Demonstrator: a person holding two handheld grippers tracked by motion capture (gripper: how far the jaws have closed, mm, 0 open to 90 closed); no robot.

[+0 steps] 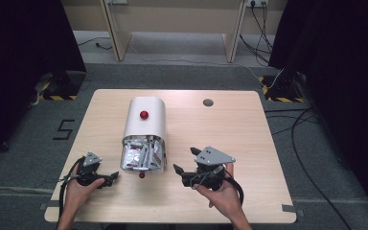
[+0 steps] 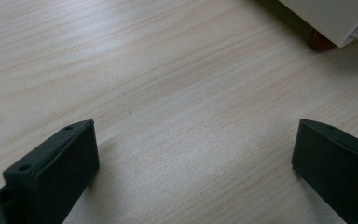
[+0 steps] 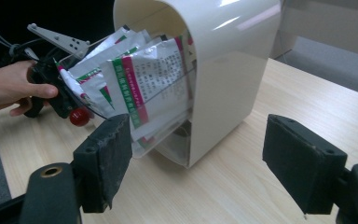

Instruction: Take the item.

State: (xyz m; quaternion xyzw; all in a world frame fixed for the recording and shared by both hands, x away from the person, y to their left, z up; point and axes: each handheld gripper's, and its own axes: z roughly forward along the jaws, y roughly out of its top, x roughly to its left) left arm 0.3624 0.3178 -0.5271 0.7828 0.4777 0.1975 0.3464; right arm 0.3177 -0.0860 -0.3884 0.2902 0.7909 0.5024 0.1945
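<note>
A white arched box [image 1: 144, 123] with a red knob [image 1: 144, 115] on top lies mid-table. At its near end a clear flap [image 1: 143, 157] leans out, packed with several printed sachets [image 3: 140, 79], and it has a small red knob [image 1: 142, 175] of its own. My left gripper [image 1: 111, 179] rests left of that flap; its jaws are open over bare wood [image 2: 193, 158], with the box's corner [image 2: 340, 18] and knob [image 2: 320, 42] at top right. My right gripper [image 1: 184, 162] hovers right of the flap, open and empty [image 3: 200, 154], and faces the box [image 3: 233, 70].
The wooden table [image 1: 230, 134] has a round cable hole [image 1: 208, 102] at the back right. Grey carpet, floor cables [image 1: 311, 139] and dark curtains surround it. In the right gripper view the other hand [image 3: 9, 86] holds its gripper beyond the flap.
</note>
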